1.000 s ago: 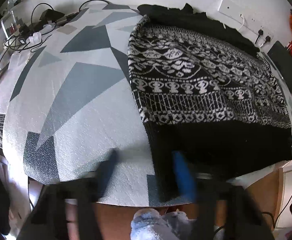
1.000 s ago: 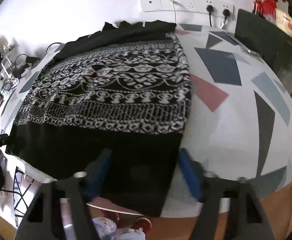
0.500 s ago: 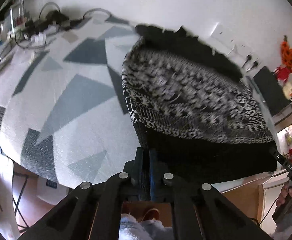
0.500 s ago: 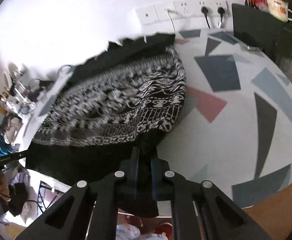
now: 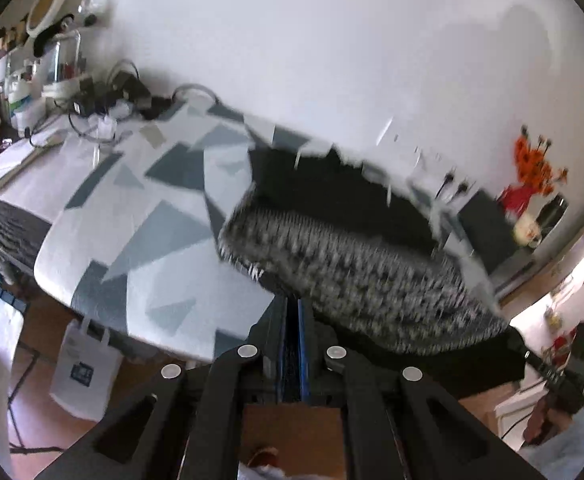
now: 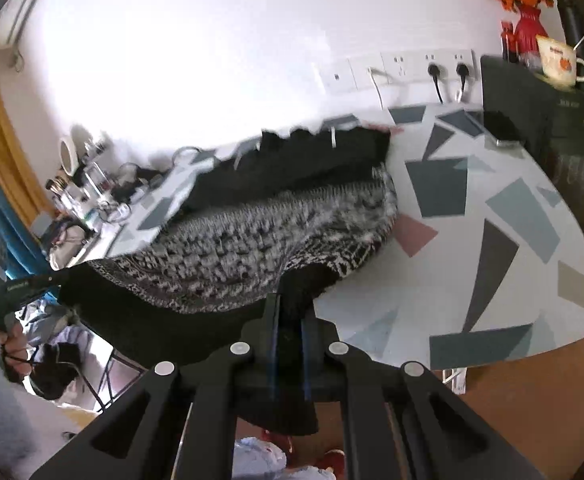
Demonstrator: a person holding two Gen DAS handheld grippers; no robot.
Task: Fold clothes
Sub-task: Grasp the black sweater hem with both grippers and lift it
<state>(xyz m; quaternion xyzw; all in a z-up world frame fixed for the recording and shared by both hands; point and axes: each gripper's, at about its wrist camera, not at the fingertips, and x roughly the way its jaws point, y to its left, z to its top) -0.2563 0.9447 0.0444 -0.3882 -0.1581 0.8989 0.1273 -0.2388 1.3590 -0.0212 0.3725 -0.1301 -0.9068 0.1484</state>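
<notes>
The left gripper [image 5: 292,312] and the right gripper [image 6: 290,312] are each pinching tight on a near corner of the black-and-white patterned sweater [image 5: 355,276], whose near hem is hanging lifted above the patterned table [image 5: 140,240] while its far part is lying near the wall.

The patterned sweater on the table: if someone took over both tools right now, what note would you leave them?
Left tool: shut on the sweater, at one corner of its black hem.
Right tool: shut on the other hem corner.
Sweater: hem raised off the table, far end at the wall side on the tabletop.
Done: both corners gripped, hem lifted.
Left: probably carry the hem toward the wall end, lay it flat, release, then finish folding.
</notes>
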